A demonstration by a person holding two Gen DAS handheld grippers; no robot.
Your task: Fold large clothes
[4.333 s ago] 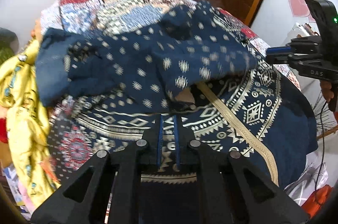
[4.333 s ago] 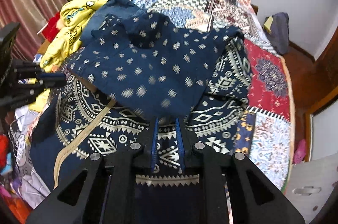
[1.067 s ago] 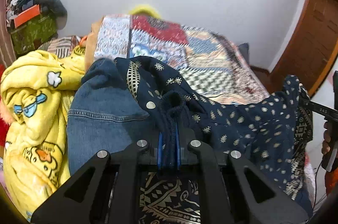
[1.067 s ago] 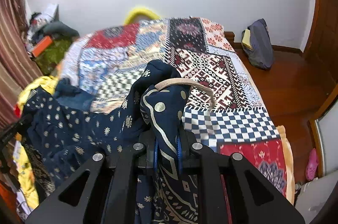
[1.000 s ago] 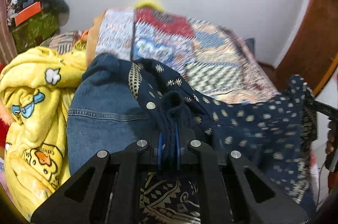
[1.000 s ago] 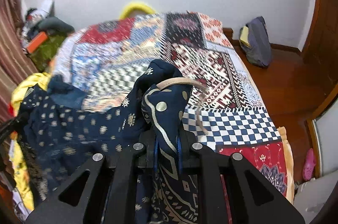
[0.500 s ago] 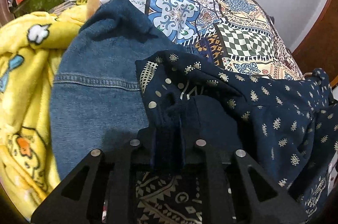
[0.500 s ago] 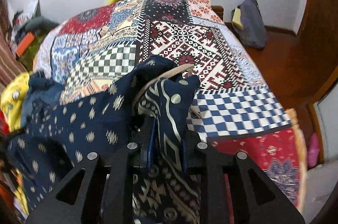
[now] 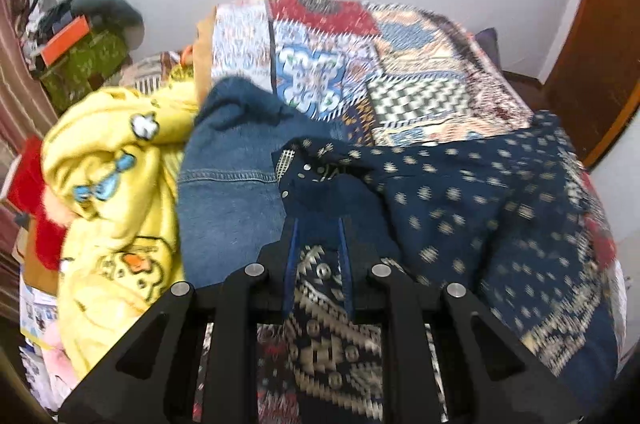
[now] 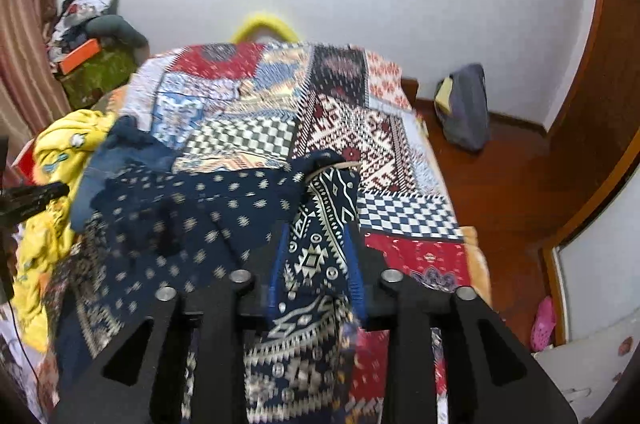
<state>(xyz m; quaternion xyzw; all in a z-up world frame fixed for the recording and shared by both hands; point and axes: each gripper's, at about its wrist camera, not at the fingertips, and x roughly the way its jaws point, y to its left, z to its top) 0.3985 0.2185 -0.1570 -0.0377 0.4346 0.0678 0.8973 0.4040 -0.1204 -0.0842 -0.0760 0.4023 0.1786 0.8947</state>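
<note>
A large navy garment (image 9: 460,192) with cream dots and a tribal border lies folded across the patchwork bed; it also shows in the right wrist view (image 10: 192,220). My left gripper (image 9: 318,224) is open, its blue-lined fingers apart over the garment's left corner, which rests loose between them. My right gripper (image 10: 316,224) is open too, fingers apart around the garment's patterned right corner (image 10: 332,192), which lies on the bed.
Blue jeans (image 9: 228,184) and a yellow cartoon blanket (image 9: 108,184) lie left of the garment. The patchwork bedspread (image 10: 340,128) stretches to the white wall. A cluttered green box (image 9: 80,60) stands far left. Wooden floor and a grey bag (image 10: 464,108) are to the right.
Both grippers carried the garment's corners forward over the bed, lowered them, then opened. The corners now lie loose between the spread fingers and both grippers have drawn back a little.
</note>
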